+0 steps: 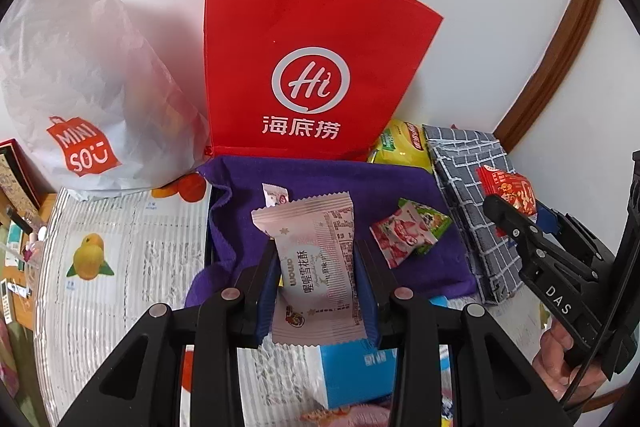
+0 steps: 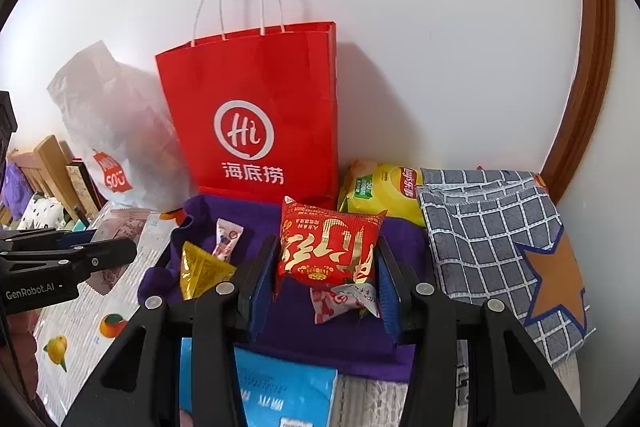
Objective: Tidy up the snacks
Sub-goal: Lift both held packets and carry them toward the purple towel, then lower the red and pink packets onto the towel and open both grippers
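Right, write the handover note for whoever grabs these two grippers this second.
Left gripper: shut on the pink snack packet, lifted over the purple cloth.
Right gripper: shut on the red snack packet, also above the cloth.
On the cloth: strawberry candy pack, gold triangular pack, small pink sachet.
Yellow chip bag sits behind the cloth, beside the upright red paper bag.
Done: two packets picked up.
Left: place both, then sort the loose items. The destination is not evident.
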`<control>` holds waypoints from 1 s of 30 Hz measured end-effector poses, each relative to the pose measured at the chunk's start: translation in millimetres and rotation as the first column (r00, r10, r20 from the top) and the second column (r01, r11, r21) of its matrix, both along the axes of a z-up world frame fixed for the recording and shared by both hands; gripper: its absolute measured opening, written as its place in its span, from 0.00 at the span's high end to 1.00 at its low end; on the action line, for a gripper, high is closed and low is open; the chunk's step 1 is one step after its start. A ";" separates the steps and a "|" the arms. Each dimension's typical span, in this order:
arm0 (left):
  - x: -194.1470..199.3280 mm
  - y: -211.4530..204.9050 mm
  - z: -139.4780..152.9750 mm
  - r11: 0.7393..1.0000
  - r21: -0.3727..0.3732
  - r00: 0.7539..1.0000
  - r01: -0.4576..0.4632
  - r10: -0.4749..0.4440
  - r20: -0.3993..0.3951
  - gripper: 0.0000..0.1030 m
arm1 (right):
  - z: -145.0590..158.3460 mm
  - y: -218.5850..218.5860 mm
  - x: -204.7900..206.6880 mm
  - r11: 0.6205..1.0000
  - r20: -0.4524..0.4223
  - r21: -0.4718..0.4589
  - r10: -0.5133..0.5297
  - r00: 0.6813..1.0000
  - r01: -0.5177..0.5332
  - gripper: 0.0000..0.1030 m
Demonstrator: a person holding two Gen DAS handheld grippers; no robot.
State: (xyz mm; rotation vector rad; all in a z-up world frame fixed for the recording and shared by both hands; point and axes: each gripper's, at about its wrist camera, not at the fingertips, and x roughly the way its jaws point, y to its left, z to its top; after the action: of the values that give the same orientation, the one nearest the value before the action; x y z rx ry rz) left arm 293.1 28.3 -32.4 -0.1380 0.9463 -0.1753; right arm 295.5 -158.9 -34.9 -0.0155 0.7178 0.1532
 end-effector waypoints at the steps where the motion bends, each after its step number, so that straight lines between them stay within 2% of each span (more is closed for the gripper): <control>1: 3.9 0.0 -1.2 1.000 0.004 1.000 0.001 -0.001 -0.001 0.67 | -1.2 -1.0 4.0 1.000 -0.002 0.000 -0.004 1.000 0.004 0.56; 10: 42.3 2.1 -15.4 1.000 -0.028 1.000 0.000 -0.001 -0.021 0.67 | -16.2 -9.8 40.7 0.999 -0.023 0.024 -0.041 0.999 0.042 0.56; 16: 63.5 7.0 -47.0 0.999 -0.043 0.998 -0.024 0.022 -0.056 0.67 | -40.7 -5.7 56.3 1.000 -0.061 -0.011 -0.012 0.998 0.011 0.56; 18: 71.2 6.5 -59.8 0.999 -0.029 0.995 -0.023 0.020 -0.100 0.67 | -49.8 -4.6 60.7 1.000 -0.075 -0.014 -0.005 0.997 0.004 0.56; 24: 78.7 11.0 -75.6 0.999 -0.011 0.991 -0.036 0.034 -0.132 0.67 | -78.1 0.0 72.1 0.999 -0.154 -0.036 0.010 0.988 -0.016 0.55; 30: 84.7 7.3 -89.2 0.999 0.005 0.984 -0.035 0.035 -0.172 0.67 | -93.0 6.2 76.8 0.997 -0.193 -0.065 0.018 0.981 -0.031 0.55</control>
State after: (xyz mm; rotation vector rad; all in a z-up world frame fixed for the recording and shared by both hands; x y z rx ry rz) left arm 377.9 35.5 -121.5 -0.1700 1.1157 -0.1317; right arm 372.3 -152.7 -127.9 -0.0755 0.9159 0.1556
